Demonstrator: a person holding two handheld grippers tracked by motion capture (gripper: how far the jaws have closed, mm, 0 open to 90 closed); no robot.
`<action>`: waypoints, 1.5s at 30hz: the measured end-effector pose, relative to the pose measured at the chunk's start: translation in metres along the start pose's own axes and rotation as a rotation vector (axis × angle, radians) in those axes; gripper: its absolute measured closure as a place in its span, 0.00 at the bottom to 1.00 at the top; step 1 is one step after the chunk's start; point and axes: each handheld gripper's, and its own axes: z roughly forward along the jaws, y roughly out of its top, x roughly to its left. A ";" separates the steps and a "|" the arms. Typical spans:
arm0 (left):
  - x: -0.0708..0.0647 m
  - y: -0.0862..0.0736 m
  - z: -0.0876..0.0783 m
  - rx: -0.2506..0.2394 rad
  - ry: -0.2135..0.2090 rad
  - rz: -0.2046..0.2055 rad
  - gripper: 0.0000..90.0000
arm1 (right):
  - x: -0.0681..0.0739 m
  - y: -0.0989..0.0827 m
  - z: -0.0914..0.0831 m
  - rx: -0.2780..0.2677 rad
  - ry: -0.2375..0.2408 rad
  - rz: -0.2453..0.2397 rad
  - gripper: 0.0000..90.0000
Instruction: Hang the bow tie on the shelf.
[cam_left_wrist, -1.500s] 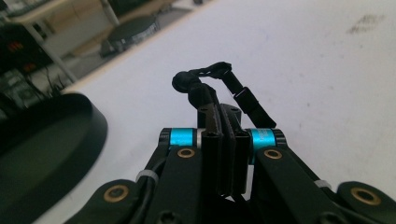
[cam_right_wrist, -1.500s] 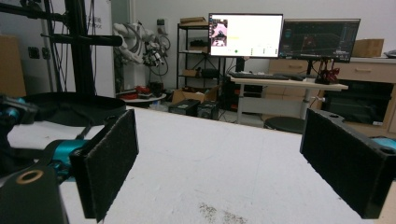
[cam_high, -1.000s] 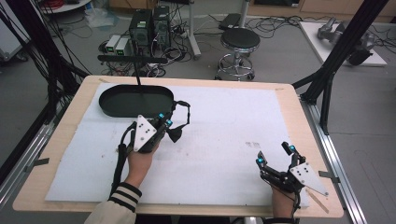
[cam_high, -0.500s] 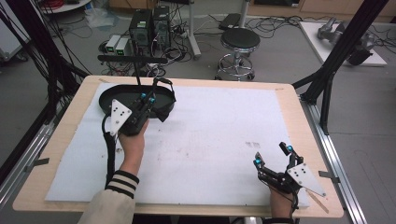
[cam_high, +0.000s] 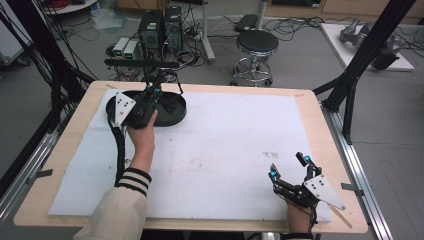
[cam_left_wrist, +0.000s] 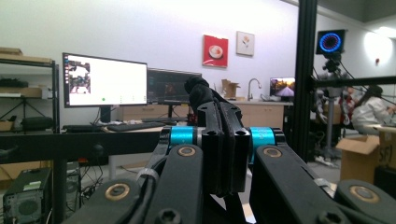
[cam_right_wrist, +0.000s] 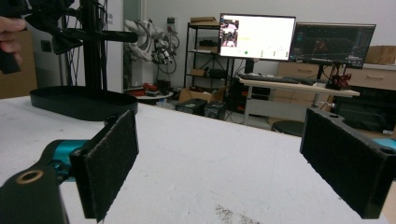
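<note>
1. Left hand-held gripper (cam_high: 152, 94): clamped shut on a small black item (cam_left_wrist: 198, 91), with the pads pressed flat together in the left gripper view (cam_left_wrist: 219, 121). Hovers over the black oval tray (cam_high: 112, 117) at the far left of the surface (cam_high: 320, 130).
2. Right hand-held gripper (cam_high: 289, 167): spread wide with nothing between the pads (cam_right_wrist: 109, 163). Rests low near the near right corner, well apart from the left one.
3. Tray contents: too dark to make out from the high view, with part of the inside hidden under the hand (cam_high: 142, 132) and the plate. Shows as a shallow, low-walled rim in the right gripper view (cam_right_wrist: 84, 105).
4. Edges: tray set at the far left corner of the white mat (cam_high: 225, 150), close to the far edge of the surface. Black frame bar (cam_high: 142, 63) just beyond and above it, crossing level.
5. Open room: wide bare mat between the two hands and across the whole middle and far right, marked by a few dark specks (cam_high: 270, 155) just ahead of the right jaws.
6. Pointing: left jaws aimed away from the person toward the far edge and held about level, facing the monitors (cam_left_wrist: 105, 79) across the room. Black item sticks out past the jaw tips, along their line; cannot tell its full length or long axis, since most of it is hidden between the pads.
7. Tray long axis: left to right, along the far edge of the surface.
</note>
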 end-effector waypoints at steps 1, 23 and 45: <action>0.002 -0.001 0.003 0.001 0.008 0.001 0.97 | 0.000 0.000 0.000 -0.005 0.002 0.003 0.12; 0.020 -0.024 0.047 0.122 0.126 0.062 0.97 | 0.008 0.001 0.004 -0.003 0.032 -0.027 0.12; 0.023 -0.040 0.051 0.267 0.154 0.036 0.57 | 0.010 0.000 0.005 0.006 0.036 -0.052 0.12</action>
